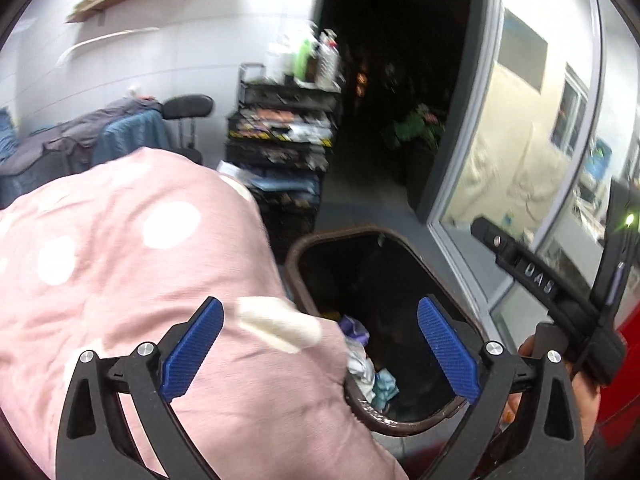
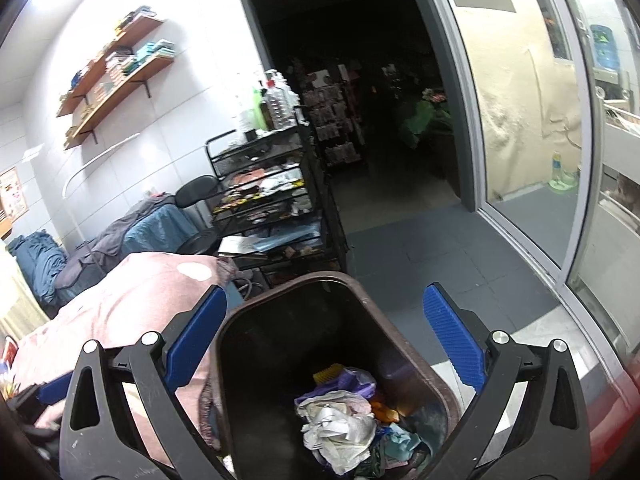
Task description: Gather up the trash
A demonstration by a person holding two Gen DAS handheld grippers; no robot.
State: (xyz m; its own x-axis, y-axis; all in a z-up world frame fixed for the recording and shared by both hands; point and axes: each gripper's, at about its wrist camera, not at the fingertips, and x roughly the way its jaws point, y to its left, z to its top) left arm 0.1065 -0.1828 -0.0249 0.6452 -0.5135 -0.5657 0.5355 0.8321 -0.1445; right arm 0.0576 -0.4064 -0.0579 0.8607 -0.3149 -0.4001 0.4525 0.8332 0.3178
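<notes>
On my left feed I see the soft pink quilted cover [image 1: 132, 264] dotted with white spots, and a blurred white elongated scrap [image 1: 276, 326] in front of it. The rectangular brown plastic bin [image 1: 298, 252] shows a dark inside. My left gripper [image 1: 320, 354] has black arms and ribbed blue finger pads [image 1: 448, 350]. On my right feed, crumpled white and grey paper [image 2: 340, 430] lies among purple, orange, yellow and pale blue bits. The right gripper [image 2: 324, 344] matches: black with blue.

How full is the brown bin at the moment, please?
Partly full: crumpled paper and other scraps lie at the bottom of the bin, with its dark walls bare above.
</notes>
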